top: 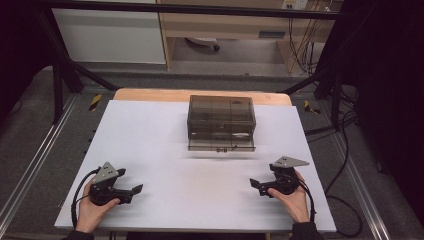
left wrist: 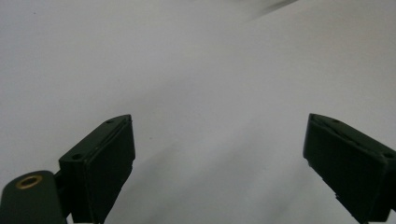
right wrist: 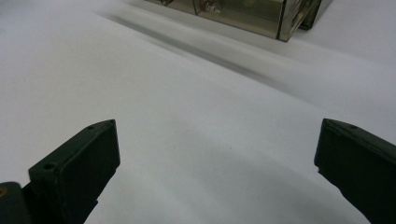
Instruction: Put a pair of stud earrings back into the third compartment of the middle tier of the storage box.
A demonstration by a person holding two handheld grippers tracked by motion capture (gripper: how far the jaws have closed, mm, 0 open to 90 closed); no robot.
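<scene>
A smoky see-through drawer box (top: 221, 122) stands at the middle back of the white tabletop (top: 165, 135); small items show dimly through its front. My left gripper (top: 131, 180) rests near the front left corner, held by a hand, jaws pointing right. In its own view the left gripper (left wrist: 218, 120) is open wide over bare white surface. My right gripper (top: 263, 176) sits near the front right, jaws pointing left. The right gripper (right wrist: 218, 123) is also open, with nothing between its jaws, and the box (right wrist: 243, 11) lies well ahead of it.
A strip of wooden table edge (top: 200, 94) shows behind the white sheet. Black frame struts (top: 60, 60) flank the table. Cables (top: 345, 165) trail on the floor at the right. A cabinet (top: 225, 30) stands beyond.
</scene>
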